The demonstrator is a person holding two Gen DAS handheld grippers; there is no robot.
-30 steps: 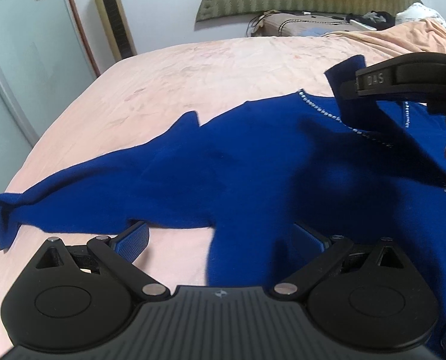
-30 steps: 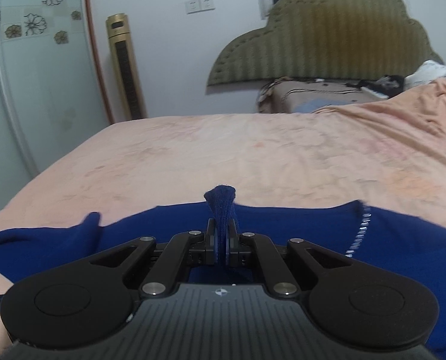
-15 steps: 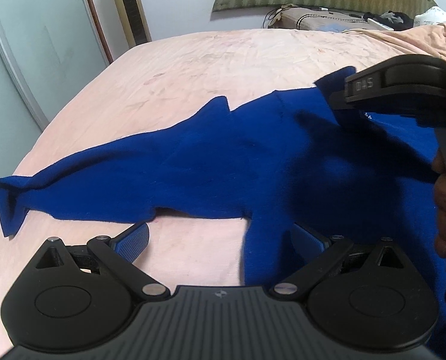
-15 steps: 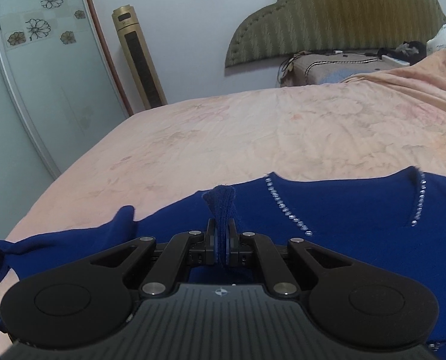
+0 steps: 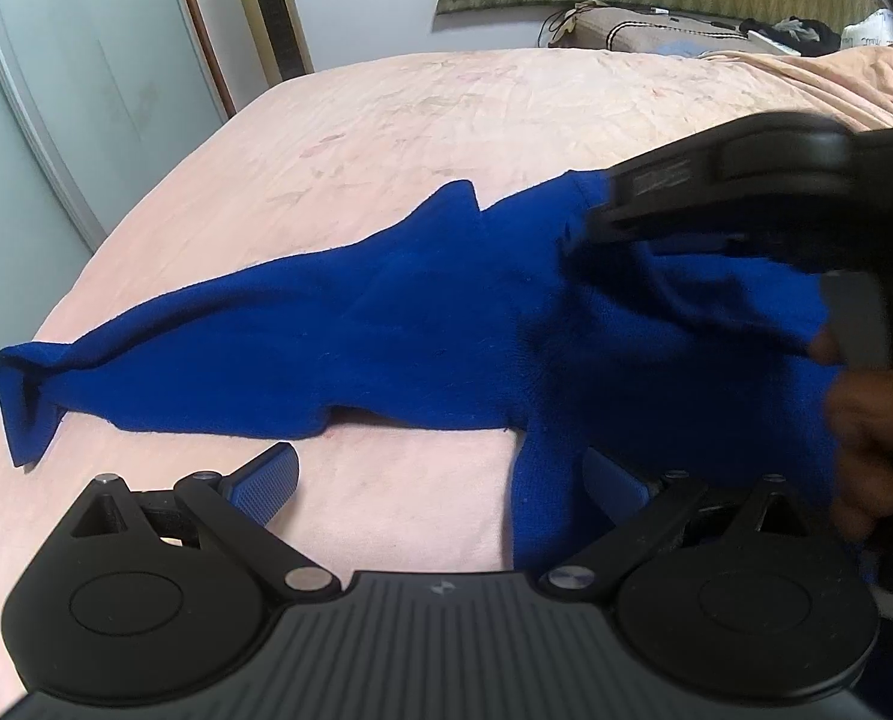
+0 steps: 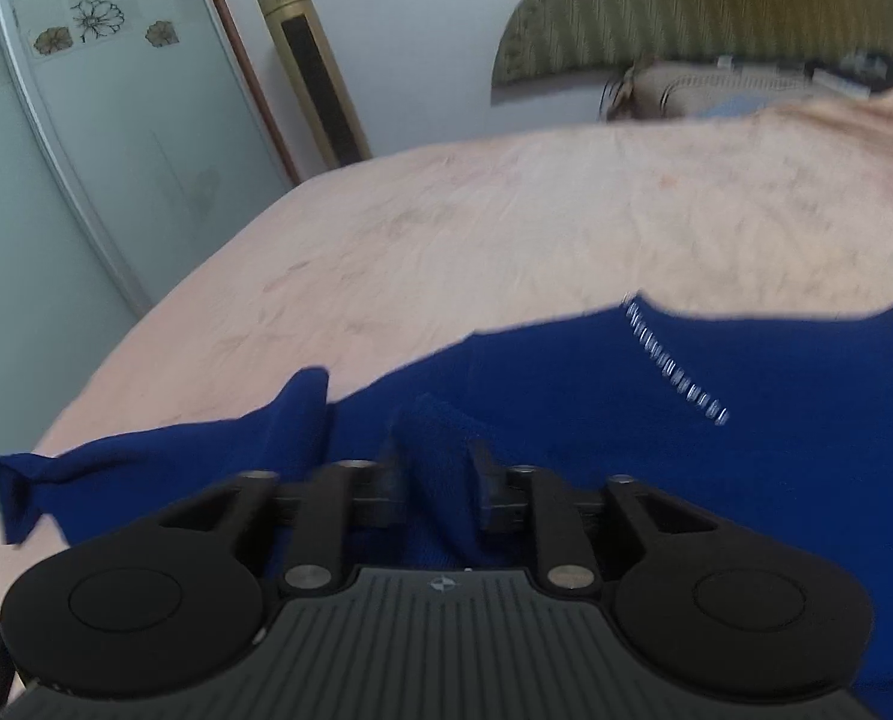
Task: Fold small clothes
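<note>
Your right hand-held gripper [image 6: 437, 489] has just been opening, letting go the sleeve end (still between its jaws) onto the blue sweater [image 5: 386, 336] spread on the bed [image 5: 476, 120], while your left hand-held gripper [image 5: 440, 480] waits open at the near hem.

Right tongs [image 6: 437, 480] just parting; left tongs [image 5: 440, 480] wide.

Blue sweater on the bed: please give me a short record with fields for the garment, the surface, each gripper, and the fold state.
garment: blue sweater, lying flat, one sleeve stretched toward the bed edge
surface: pink bedsheet
left gripper: open, low over the sheet at the sweater's near edge
right gripper: jaws have just been opening, a fold of the sweater lies between them
fold state: one sleeve brought over the body, the other not yet folded
</note>
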